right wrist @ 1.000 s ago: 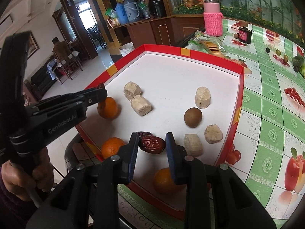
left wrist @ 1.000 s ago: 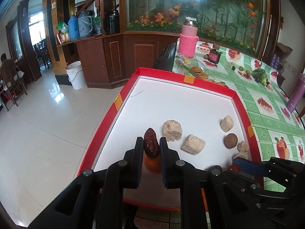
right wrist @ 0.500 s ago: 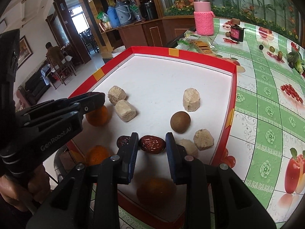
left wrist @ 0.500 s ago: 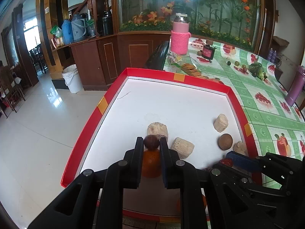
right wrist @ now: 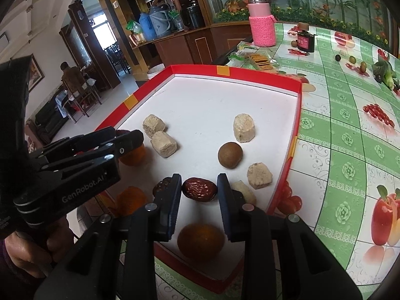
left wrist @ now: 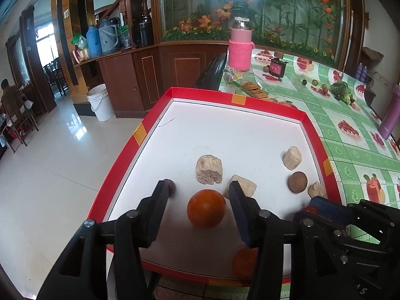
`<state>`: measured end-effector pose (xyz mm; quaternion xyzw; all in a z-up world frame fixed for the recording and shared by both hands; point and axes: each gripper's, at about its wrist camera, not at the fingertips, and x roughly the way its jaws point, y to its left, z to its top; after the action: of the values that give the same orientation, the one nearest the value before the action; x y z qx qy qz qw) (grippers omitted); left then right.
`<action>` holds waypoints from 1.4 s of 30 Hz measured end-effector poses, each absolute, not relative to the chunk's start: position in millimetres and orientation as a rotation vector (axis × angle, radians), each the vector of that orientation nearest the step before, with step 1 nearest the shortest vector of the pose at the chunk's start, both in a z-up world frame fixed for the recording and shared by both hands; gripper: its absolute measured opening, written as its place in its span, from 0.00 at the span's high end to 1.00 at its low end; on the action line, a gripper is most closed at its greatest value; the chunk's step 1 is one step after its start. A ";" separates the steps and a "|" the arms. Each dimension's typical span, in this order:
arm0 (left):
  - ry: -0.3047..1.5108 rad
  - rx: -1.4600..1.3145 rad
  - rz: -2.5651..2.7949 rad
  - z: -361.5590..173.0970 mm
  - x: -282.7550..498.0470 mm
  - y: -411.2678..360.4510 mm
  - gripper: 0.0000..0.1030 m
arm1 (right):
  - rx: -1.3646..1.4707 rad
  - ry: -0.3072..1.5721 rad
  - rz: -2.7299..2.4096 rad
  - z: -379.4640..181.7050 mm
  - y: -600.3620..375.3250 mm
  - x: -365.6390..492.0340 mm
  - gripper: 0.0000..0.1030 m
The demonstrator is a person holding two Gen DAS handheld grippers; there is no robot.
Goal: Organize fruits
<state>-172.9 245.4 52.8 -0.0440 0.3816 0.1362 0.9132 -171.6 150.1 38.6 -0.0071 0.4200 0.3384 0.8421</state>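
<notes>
1. A second ago the left tool (left wrist: 197, 195) is clamped on a dark red date; half a second ago it holds that date end-on above an orange. Now its jaws are spread wide and hold nothing.
2. That date (left wrist: 170, 187) now lies on the white floor of the red-rimmed tray (left wrist: 120, 160), just outside the left finger, near the tray's left wall.
3. The orange (left wrist: 206, 208) sits between the open left jaws without touching either; a second orange (left wrist: 243, 265) lies closer to the near rim, partly hidden by the right finger.
4. I read this as one date just set down, with the left tool free for the next fruit, perhaps this orange.
5. The right tool (right wrist: 198, 190) keeps its grip: both pads press the ends of a second, wrinkled red date (right wrist: 199, 189), held crosswise and low over the tray's near right corner, as in the two earlier views.
6. From the right wrist camera the left tool points in from the left, angled down over the tray, with a hand (right wrist: 32, 247) gripping its handle at the lower left.
7. A brown round fruit (right wrist: 230, 155) and several pale cut chunks lie scattered, unsorted.
</notes>
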 end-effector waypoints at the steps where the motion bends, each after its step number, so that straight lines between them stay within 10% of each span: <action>1: 0.783 -0.092 0.280 53.7 -174.0 244.3 0.44 | -0.011 0.884 0.710 39.9 147.4 -172.0 0.69; 23: 0.698 -0.005 0.233 84.5 -193.1 202.5 0.05 | 0.113 0.760 0.577 77.6 80.3 -171.5 0.48; 42: 0.670 0.001 0.281 94.2 -199.9 208.6 0.01 | 0.109 0.694 0.538 87.7 73.9 -175.0 0.22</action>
<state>-199.9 208.6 94.2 0.0007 0.3278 0.1376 0.9347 -175.0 73.9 87.7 0.0527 0.3356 0.2602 0.9038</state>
